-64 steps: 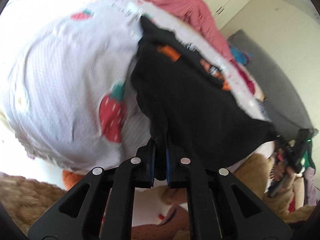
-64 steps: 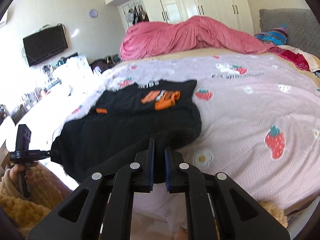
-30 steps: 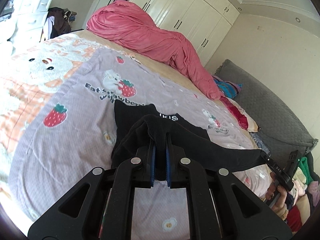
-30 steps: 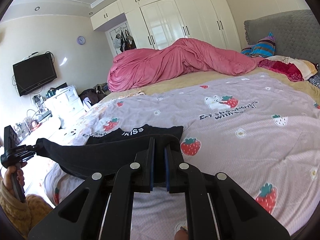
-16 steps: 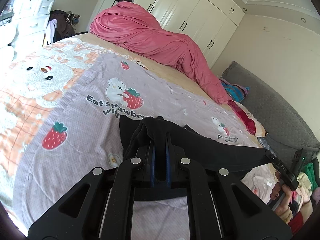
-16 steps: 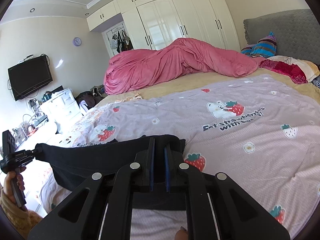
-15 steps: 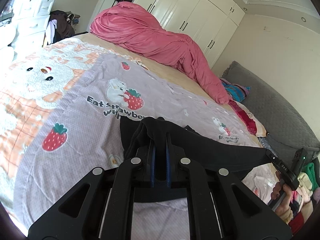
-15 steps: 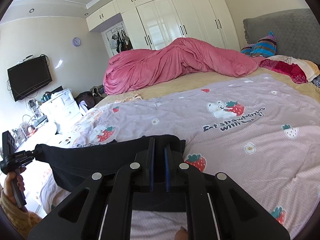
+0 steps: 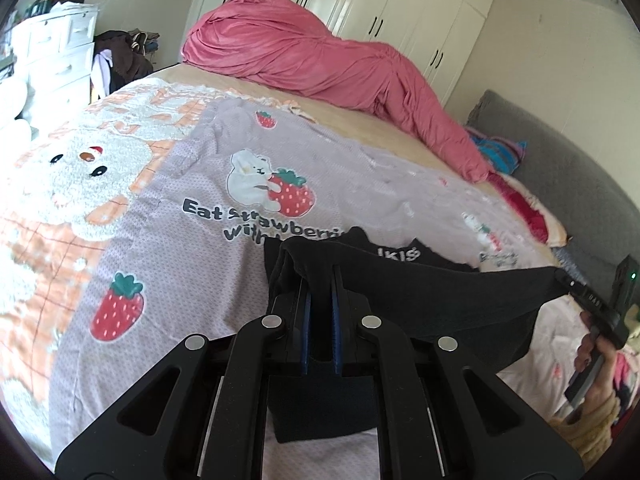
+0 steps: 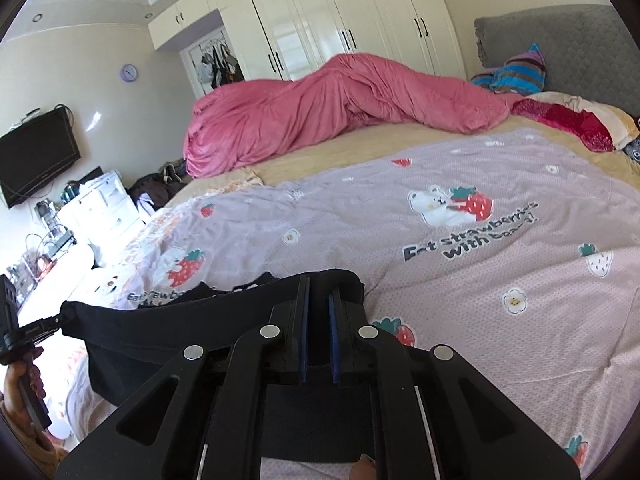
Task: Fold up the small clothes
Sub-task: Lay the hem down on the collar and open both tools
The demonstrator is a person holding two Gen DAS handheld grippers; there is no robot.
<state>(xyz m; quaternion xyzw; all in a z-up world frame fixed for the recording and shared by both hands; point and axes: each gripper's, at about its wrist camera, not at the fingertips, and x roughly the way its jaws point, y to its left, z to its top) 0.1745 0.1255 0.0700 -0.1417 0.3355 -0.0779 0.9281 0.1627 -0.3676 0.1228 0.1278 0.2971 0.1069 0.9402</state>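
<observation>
My 2 grippers, left gripper (image 9: 319,280) and right gripper (image 10: 315,292), jaws clamped on black T-shirt (image 9: 460,292) edge, stretched taut above bedspread (image 9: 192,248). Next, probably: lay flat, fold.

The bed (image 10: 480,280) offers a wide flat stretch of strawberry-print cover (image 9: 192,240) ahead of both grippers, with nothing lying on it in the middle and toward the right side in the right wrist view. The black garment (image 9: 460,296) hangs stretched between the left gripper (image 9: 320,292) and the right gripper (image 10: 315,300), forming a low barrier across the near edge. Farther back a heaped pink duvet (image 10: 340,108) blocks the whole far side. Pillows (image 10: 572,116) and the grey headboard (image 10: 560,48) close off the head end. A white dresser (image 10: 100,208) stands beside the bed's foot end.
</observation>
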